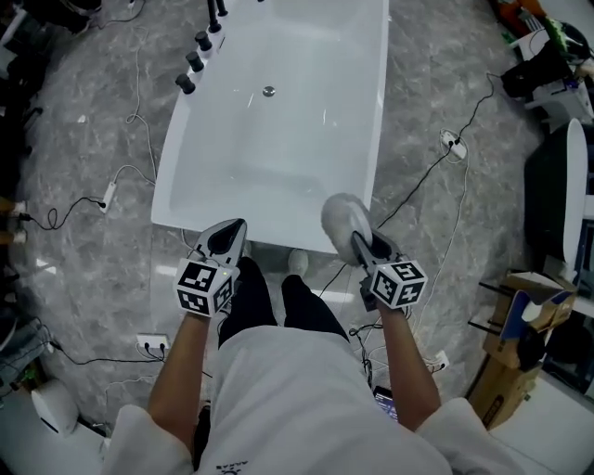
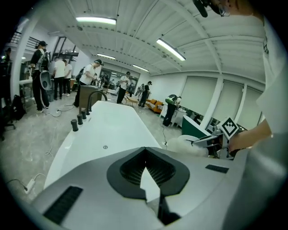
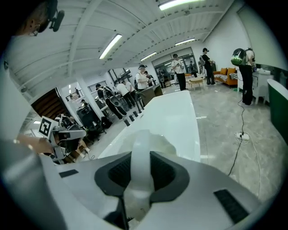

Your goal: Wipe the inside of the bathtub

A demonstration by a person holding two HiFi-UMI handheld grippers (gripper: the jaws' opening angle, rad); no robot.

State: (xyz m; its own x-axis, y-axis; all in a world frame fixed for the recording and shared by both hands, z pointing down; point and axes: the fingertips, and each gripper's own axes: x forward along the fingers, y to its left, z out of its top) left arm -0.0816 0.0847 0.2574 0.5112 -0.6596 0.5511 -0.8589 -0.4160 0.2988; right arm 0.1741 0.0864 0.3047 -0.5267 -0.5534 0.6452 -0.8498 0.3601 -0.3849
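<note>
1 white bathtub (image 1: 278, 158) stands on the grey marble floor (image 1: 83, 148), directly ahead of the person, its inside bare apart from 1 drain (image 1: 268, 91). 3 black knobs (image 1: 195, 62) and 1 black spout (image 1: 215, 11) sit along its far left rim. The 2 grippers hover at the tub's near end. The left gripper (image 1: 225, 239) is over the near rim, its jaws pressed together at the tips with nothing between them. The right gripper (image 1: 360, 246) is at the near right corner, its jaws pinching 1 pale, fluffy wiping cloth (image 1: 343, 218), possibly a mitt, which bulges out over the rim without touching the basin floor.
</note>
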